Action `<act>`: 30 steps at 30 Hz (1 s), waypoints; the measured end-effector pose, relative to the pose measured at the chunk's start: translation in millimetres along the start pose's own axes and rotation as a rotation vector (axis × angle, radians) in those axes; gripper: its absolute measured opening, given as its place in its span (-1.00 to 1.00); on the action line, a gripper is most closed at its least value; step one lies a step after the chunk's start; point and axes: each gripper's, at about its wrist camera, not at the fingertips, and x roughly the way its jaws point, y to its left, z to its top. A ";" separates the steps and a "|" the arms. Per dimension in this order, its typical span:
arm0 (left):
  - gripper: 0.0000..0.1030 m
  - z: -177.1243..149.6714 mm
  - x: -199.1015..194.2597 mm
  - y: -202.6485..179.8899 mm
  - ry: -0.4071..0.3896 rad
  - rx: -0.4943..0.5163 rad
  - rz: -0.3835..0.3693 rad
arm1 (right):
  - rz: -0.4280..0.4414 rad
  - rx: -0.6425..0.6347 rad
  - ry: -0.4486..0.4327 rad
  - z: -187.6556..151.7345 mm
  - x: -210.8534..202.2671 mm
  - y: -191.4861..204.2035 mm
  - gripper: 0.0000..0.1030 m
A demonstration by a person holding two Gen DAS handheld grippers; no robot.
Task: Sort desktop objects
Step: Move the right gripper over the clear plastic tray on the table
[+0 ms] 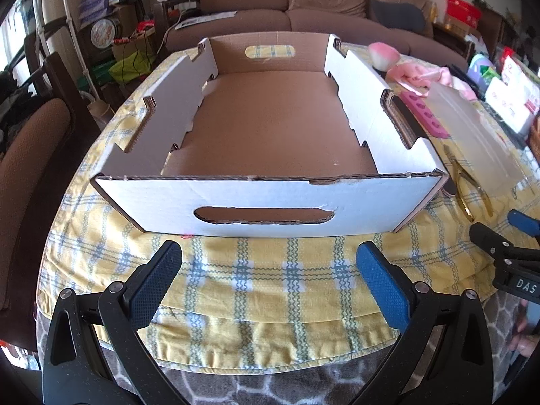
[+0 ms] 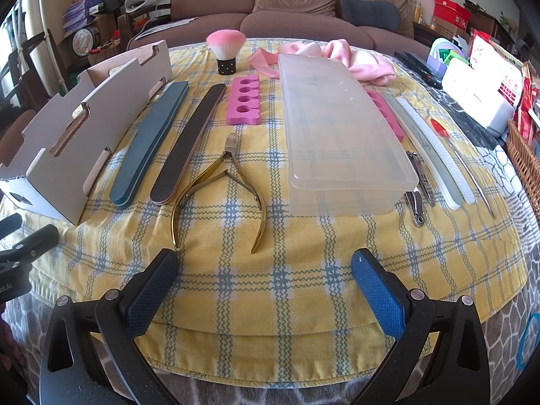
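An empty white cardboard tray (image 1: 270, 199) stands on the yellow checked cloth ahead of my open left gripper (image 1: 270, 256); it also shows in the right wrist view (image 2: 84, 135). My open right gripper (image 2: 265, 265) hovers just in front of gold cuticle nippers (image 2: 219, 185). Left of them lie a black nail file (image 2: 189, 141) and a blue-grey nail buffer (image 2: 152, 141). A pink toe separator (image 2: 243, 101), a pink brush (image 2: 225, 50) and a clear plastic box (image 2: 341, 128) lie beyond. Nail clippers (image 2: 418, 182) and white files (image 2: 435, 152) lie right of the box.
A pink cloth (image 2: 354, 57) lies at the table's far side. A wicker basket (image 2: 526, 165) and white boxes (image 2: 486, 98) crowd the right edge. A brown sofa (image 2: 287, 10) stands behind the table. Chairs (image 1: 27, 168) stand to the left.
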 end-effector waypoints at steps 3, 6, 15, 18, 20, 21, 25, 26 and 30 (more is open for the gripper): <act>1.00 -0.4 -11.2 -2.6 -0.022 0.055 -0.008 | -0.005 -0.005 0.004 0.2 -0.7 2.7 1.00; 1.00 0.6 -20.8 -1.4 -0.027 0.062 -0.035 | -0.022 -0.007 0.003 0.0 -4.8 6.0 1.00; 1.00 8.1 -37.3 14.7 -0.008 0.014 -0.109 | -0.004 0.027 -0.085 12.9 -41.3 2.0 1.00; 1.00 15.8 -45.8 20.2 -0.028 -0.001 -0.110 | 0.001 0.029 -0.096 17.5 -52.1 6.0 1.00; 1.00 21.2 -51.8 25.1 -0.037 -0.022 -0.119 | -0.009 0.016 -0.106 20.3 -58.8 8.8 1.00; 1.00 23.7 -54.0 26.6 -0.039 -0.029 -0.124 | -0.008 0.013 -0.111 21.0 -61.5 8.2 1.00; 1.00 31.5 -63.2 31.4 -0.051 -0.037 -0.122 | -0.005 0.020 -0.111 24.0 -67.4 10.7 1.00; 1.00 32.9 -65.1 31.6 -0.054 -0.038 -0.121 | -0.006 0.021 -0.110 24.0 -68.6 11.1 1.00; 1.00 38.0 -70.8 29.4 -0.058 -0.030 -0.130 | -0.005 0.031 -0.112 25.1 -73.2 10.1 1.00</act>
